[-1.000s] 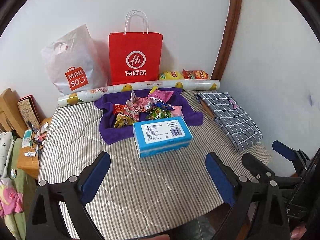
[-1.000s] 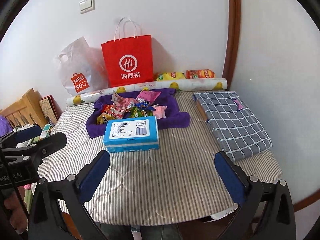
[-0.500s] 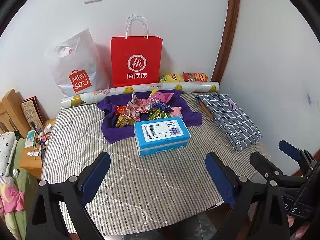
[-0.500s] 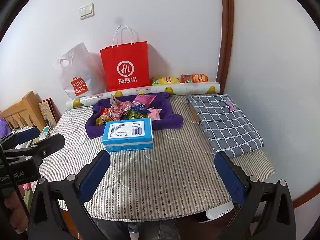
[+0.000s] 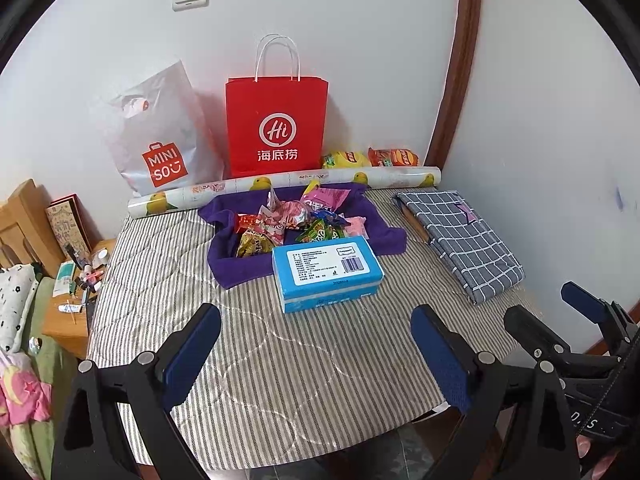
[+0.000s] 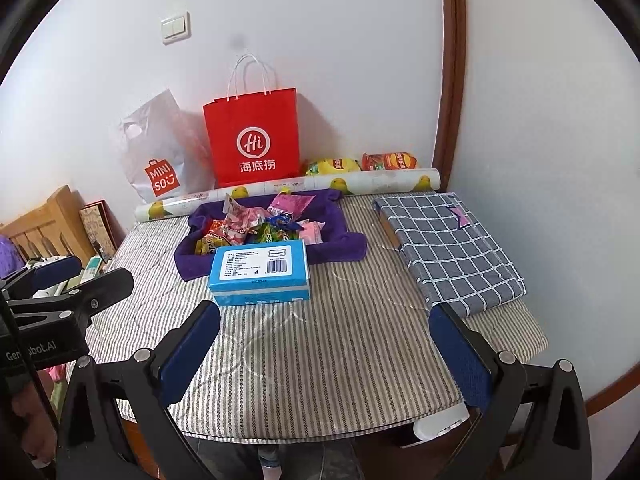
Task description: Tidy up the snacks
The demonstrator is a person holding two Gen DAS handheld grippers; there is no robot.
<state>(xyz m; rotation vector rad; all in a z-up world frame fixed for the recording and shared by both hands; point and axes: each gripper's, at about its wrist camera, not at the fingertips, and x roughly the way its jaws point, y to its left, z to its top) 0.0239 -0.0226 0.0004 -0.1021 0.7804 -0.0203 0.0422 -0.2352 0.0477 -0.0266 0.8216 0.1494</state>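
A pile of colourful snack packets [image 5: 292, 222] [image 6: 256, 228] lies on a purple cloth [image 5: 236, 268] [image 6: 344, 240] at the back middle of the striped table. A blue box [image 5: 326, 272] [image 6: 260, 270] lies just in front of the cloth. My left gripper [image 5: 316, 360] is open and empty, held back over the table's near edge. My right gripper [image 6: 324, 354] is open and empty, also over the near edge. Each gripper shows at the side of the other's view.
A red paper bag [image 5: 276, 128], a white MINISO bag [image 5: 160, 140] and a printed roll [image 5: 280, 186] stand along the back wall, with two chip bags [image 5: 368, 158] behind the roll. A folded checked cloth [image 5: 460, 236] lies at the right. A cluttered bedside stand [image 5: 76, 288] is left.
Both grippers have pulled back and up from the table, so the table looks smaller and its near edge shows. Both stay open. Nothing on the table has moved.
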